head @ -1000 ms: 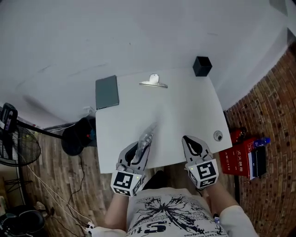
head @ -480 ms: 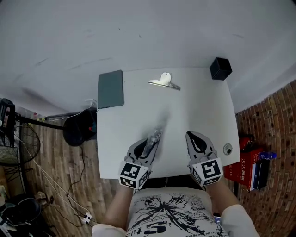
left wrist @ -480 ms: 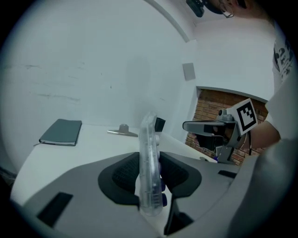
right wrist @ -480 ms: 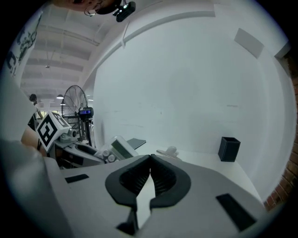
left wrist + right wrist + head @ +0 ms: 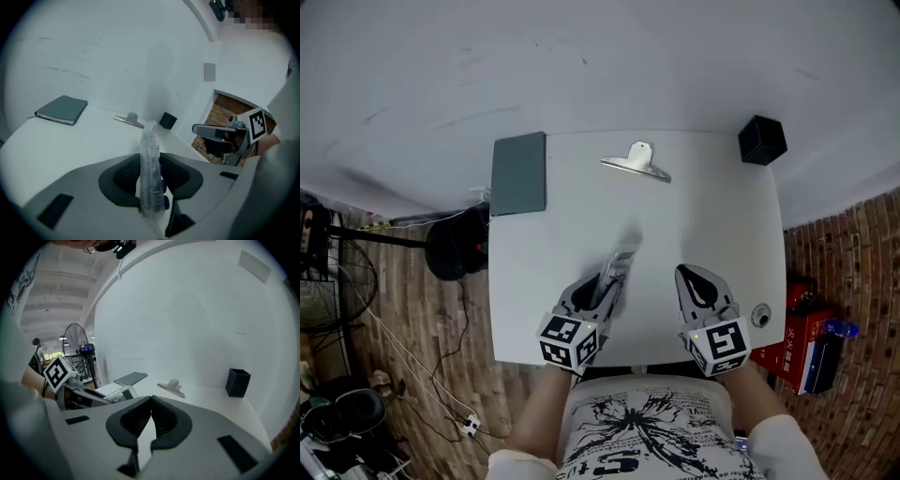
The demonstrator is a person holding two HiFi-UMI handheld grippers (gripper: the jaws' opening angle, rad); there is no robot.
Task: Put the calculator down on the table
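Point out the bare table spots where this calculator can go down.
Widest bare patch: the table's middle, between the clip, the black box and the right tool. Another lies between the notebook and the near edge, left of the left tool gripping the calculator. Tightest: the strip between the two tools.

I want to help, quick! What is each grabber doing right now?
Left gripper: shut on the clear, flat plastic calculator, held on its edge.
Right gripper: shut, holding nothing.

Open tabletop before clip, notebook
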